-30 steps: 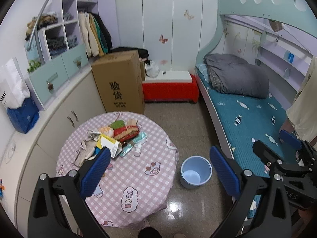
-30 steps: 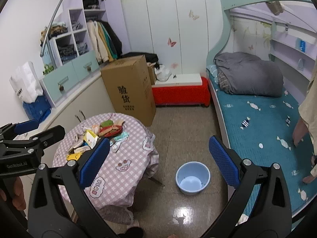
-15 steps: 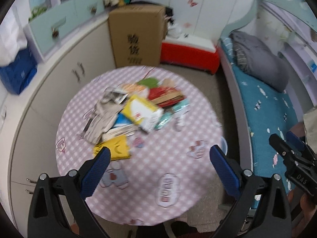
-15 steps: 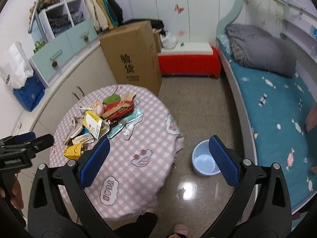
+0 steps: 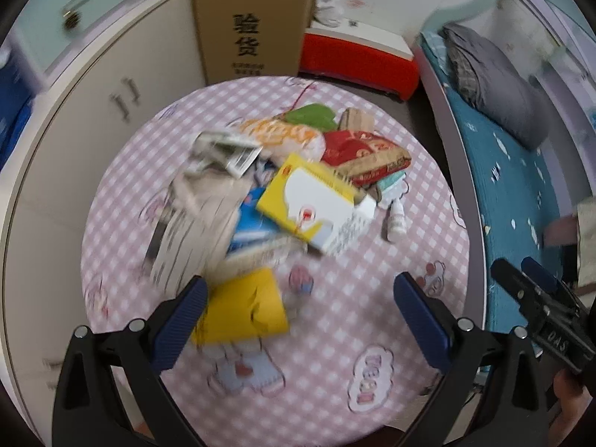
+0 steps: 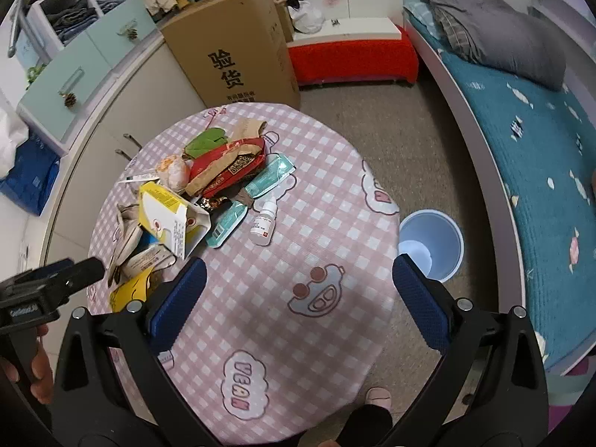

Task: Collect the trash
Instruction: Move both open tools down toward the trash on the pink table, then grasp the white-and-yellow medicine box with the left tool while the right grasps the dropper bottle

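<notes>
Both grippers — left gripper (image 5: 300,300), right gripper (image 6: 298,283) — gape wide, empty, above the desk (image 6: 327,193). Trash pile (image 6: 208,186), centre-left: light, crushable — best pinched by a carton edge; bin (image 6: 432,244) at right.

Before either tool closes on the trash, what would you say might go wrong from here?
The small dropper bottle lies loose beside the pile and may roll off the table if nudged. The wrappers overlap, so one grab might drag others. The bin sits low on the floor, so drops could miss.
</notes>
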Tool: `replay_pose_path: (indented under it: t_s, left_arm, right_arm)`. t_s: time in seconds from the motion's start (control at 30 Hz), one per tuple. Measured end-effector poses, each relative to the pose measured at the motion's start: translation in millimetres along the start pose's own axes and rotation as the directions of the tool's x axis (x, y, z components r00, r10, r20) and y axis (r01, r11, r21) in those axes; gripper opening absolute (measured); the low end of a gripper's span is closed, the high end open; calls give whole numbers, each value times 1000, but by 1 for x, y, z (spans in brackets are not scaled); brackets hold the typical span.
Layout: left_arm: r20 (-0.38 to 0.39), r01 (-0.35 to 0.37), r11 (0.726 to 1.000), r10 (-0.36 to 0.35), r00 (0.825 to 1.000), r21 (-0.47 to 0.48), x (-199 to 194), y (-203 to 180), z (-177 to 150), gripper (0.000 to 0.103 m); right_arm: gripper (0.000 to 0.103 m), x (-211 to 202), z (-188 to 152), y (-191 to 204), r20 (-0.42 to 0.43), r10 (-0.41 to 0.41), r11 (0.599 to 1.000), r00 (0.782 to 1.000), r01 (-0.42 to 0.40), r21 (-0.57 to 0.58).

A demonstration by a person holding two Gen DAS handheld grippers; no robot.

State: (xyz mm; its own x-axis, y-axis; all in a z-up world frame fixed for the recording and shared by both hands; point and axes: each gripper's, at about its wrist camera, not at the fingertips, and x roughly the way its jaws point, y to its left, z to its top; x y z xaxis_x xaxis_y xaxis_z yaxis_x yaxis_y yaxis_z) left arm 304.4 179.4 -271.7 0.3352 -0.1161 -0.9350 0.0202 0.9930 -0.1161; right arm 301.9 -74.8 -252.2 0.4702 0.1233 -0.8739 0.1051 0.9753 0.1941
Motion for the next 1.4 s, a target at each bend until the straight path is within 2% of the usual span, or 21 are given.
replay_pose_path:
  t_s: [0.27, 0.47, 0.5, 0.57, 0.7, 0.77, 0.87, 0.9, 0.97, 1.1, 1.27, 1.33, 1.4]
  left_arm:
    - [-9, 120, 989, -120, 993, 82, 49, 22, 48, 97]
    - [-48, 215, 962, -210, 976, 166, 77, 20, 66, 96]
    - [-51, 222, 959, -217, 975, 178, 79, 18, 66, 94]
    - [-70, 234, 950, -225, 972, 206, 84, 13, 66, 73]
    - [-124, 261, 940, -239, 963, 218, 96, 9, 61, 62]
    - [-140, 283, 935, -257, 956, 214, 98, 8, 57, 43]
    - [-183, 331, 921, -296, 937, 207, 100, 4, 51, 23]
    - [-194, 352, 913, -314, 929, 207, 99, 0, 46, 22]
    - [-206, 366, 905, -324, 923, 217, 97, -5, 41, 14]
    - [-225, 386, 897, -339, 913, 215, 98, -14, 34, 12]
    - [-226, 411, 895, -371, 901, 171, 99, -15, 33, 14]
    - [-230, 400, 899, -357, 906, 179, 103, -21, 32, 15]
    - [-235, 403, 900, -360, 903, 169, 110, -25, 31, 15]
  right_arm:
    - [98, 30, 7, 5, -34, -10, 999, 999, 11, 40]
    - [98, 52, 9, 6, -74, 8, 998, 997, -3, 68]
    - [98, 55, 9, 6, -80, 9, 997, 997, -3, 71]
    - [98, 61, 10, 7, -87, 12, 997, 996, -5, 77]
    - [98, 70, 9, 10, -107, 22, 997, 994, -14, 80]
    - [98, 73, 8, 11, -116, 30, 996, 993, -21, 82]
    - [98, 78, 7, 12, -128, 31, 996, 991, -21, 81]
    - [98, 80, 6, 12, -133, 30, 996, 991, -19, 83]
    - [98, 82, 5, 12, -135, 22, 997, 991, -12, 79]
    - [98, 89, 4, 11, -147, 18, 997, 989, -7, 74]
    - [98, 98, 3, 16, -144, -9, 999, 990, 15, 40]
    - [98, 103, 2, 18, -153, -8, 999, 988, 12, 31]
    - [98, 107, 2, 19, -158, -12, 1000, 987, 16, 25]
